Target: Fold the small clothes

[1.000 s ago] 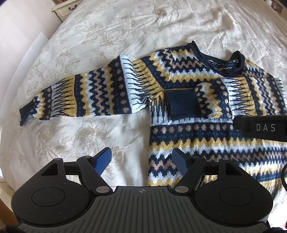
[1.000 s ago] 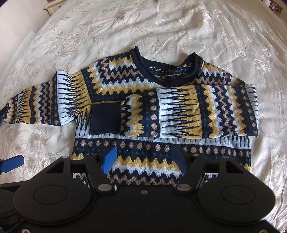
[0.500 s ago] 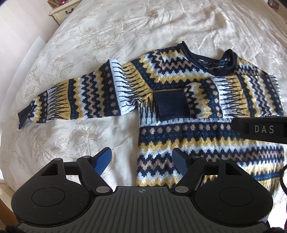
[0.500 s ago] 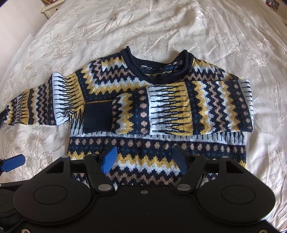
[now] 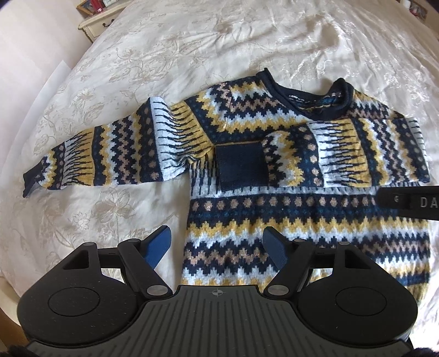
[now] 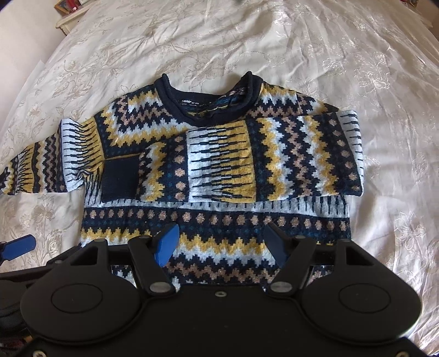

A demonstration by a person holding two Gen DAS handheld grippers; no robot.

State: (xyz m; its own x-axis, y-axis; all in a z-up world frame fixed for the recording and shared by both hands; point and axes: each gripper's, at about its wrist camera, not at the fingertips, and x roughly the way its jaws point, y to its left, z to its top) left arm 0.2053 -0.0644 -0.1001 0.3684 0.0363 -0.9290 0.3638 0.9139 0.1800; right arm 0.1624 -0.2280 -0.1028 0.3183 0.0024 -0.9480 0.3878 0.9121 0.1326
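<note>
Patterned knit sweater [image 6: 214, 175] spread flat on the bed [image 6: 274, 41], neck hole at the far side, hem nearest the cameras. Right sleeve [image 6: 274, 159] folded across the chest, navy cuff [image 6: 119, 180] resting near the left armpit; left sleeve [image 5: 109, 156] stretched straight out to the left over the floral bedspread. Left tongs [image 5: 216, 248] wide apart, gripping nothing, hanging over the sweater's near left edge. Right tongs [image 6: 221, 243] also spread wide and empty, above the lower body of the knit. Cream nightstand [image 5: 98, 23] peeking in far left.
</note>
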